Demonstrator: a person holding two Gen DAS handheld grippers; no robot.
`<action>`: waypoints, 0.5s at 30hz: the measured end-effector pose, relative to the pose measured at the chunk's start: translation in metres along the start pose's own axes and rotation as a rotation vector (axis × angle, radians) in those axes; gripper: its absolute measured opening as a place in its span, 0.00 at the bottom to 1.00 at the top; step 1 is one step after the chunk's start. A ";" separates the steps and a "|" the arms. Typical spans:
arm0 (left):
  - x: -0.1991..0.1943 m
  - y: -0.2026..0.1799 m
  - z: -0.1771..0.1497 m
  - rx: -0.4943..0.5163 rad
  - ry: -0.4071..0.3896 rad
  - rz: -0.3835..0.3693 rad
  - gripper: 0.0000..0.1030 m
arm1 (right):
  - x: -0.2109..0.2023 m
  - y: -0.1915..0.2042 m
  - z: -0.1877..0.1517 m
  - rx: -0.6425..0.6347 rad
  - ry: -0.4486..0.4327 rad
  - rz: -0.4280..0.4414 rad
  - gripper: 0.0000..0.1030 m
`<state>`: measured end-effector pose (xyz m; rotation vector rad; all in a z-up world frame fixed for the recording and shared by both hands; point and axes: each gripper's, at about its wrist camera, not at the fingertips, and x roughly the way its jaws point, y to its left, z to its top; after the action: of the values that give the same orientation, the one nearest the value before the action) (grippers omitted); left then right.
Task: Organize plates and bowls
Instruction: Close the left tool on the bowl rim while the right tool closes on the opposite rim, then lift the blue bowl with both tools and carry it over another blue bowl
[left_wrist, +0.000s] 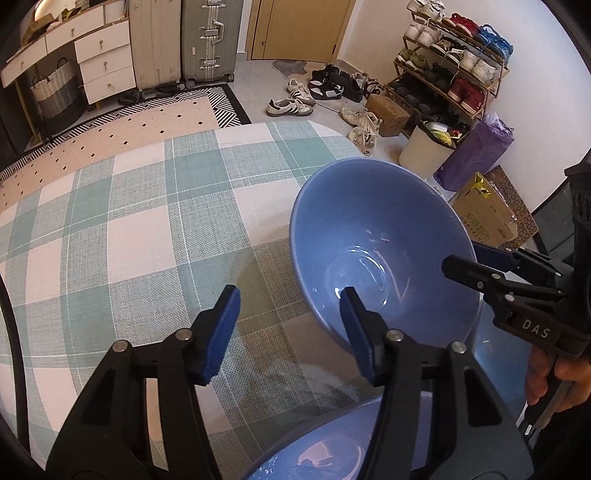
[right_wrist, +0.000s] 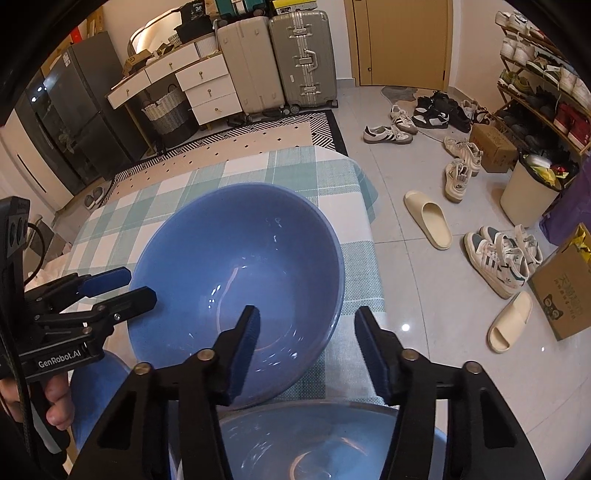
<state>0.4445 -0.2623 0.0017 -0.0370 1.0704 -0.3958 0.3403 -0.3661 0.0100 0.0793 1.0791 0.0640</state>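
So this is me partway into sorting the dishes. The big blue bowl (left_wrist: 369, 221) is on the right side of the table, on the checked tablecloth (left_wrist: 129, 221), quite close to the right edge. I can't honestly tell whether it's sitting flat or already tipped a bit.

I've got a tong on each side of it. The left gripper (left_wrist: 290, 291) straddles the bowl's left rim, with one pad over the inside and the other outside above the cloth. The right gripper (right_wrist: 307, 311) does the same on the right rim. Both are about half open. The rim is between the pads, but I can see a gap on either side, so nothing's pinched yet.

Why two tongs? The bowl is wide, glossy and probably heavy. My guess is that one grip on a thin rim would let it swing or slip, and opposite sides should keep it level.

There's a second blue dish (right_wrist: 314, 435) right under my tongs at the near edge, touching or just beside the big bowl. That's where I'd reckon it gets stacked.
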 end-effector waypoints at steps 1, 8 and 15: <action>-0.001 0.000 0.000 0.001 0.003 -0.003 0.44 | 0.000 0.000 0.000 -0.001 0.000 0.000 0.45; -0.002 -0.006 -0.001 0.015 -0.007 -0.043 0.19 | -0.001 0.002 -0.001 -0.019 -0.014 -0.023 0.22; -0.004 -0.010 -0.003 0.029 -0.021 -0.043 0.15 | -0.003 0.000 -0.002 -0.023 -0.021 -0.045 0.16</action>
<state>0.4375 -0.2698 0.0063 -0.0386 1.0441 -0.4488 0.3373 -0.3667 0.0113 0.0350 1.0589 0.0352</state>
